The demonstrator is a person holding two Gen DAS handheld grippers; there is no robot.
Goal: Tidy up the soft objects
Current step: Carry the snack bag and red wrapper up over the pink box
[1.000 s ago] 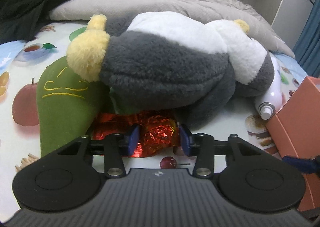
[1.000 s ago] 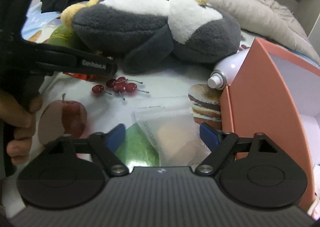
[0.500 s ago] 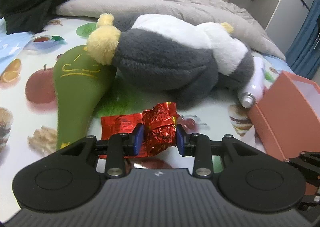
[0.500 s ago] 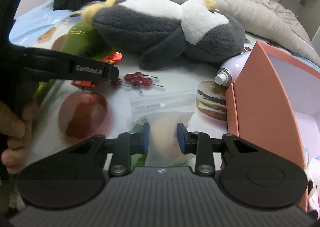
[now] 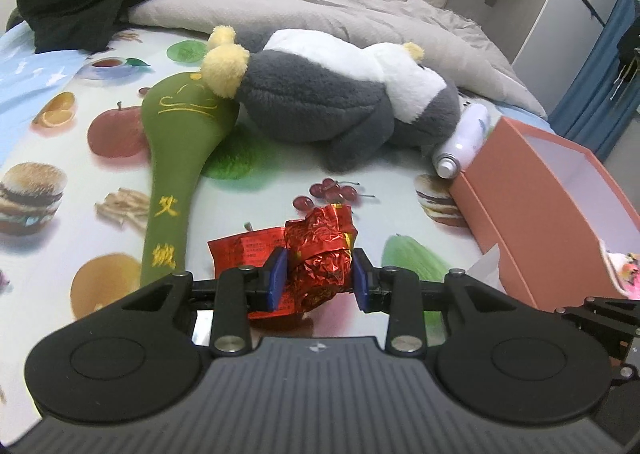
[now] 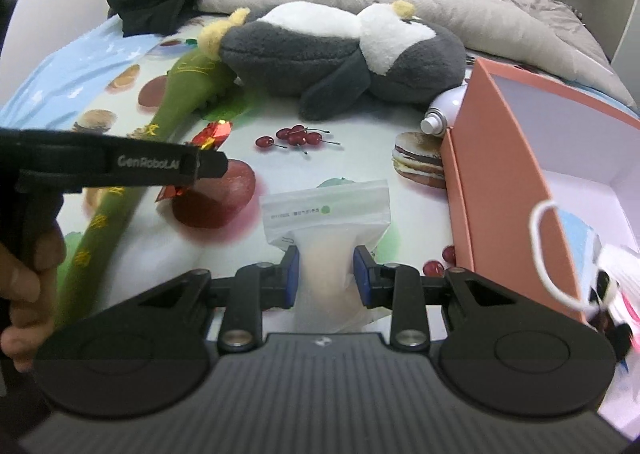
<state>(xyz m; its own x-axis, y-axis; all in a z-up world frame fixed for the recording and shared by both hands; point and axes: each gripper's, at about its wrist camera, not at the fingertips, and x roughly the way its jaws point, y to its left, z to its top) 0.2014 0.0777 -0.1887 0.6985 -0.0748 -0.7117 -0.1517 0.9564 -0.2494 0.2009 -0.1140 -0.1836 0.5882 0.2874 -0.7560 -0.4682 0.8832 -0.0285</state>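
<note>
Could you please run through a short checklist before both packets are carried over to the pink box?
1. Left claw closed on the red foil packet: ok, both pads press its crumpled sides.
2. Right claw closed on the clear zip bag: ok, the bag is pinched between the pads.
3. Pink box open to receive items: ok, no lid on it and the white inside shows.
4. Room left in the box: cannot tell, a face mask lies in it and the rest is cut off.
5. Spray can clear of the path: ok, it lies beside the box's far corner.
</note>
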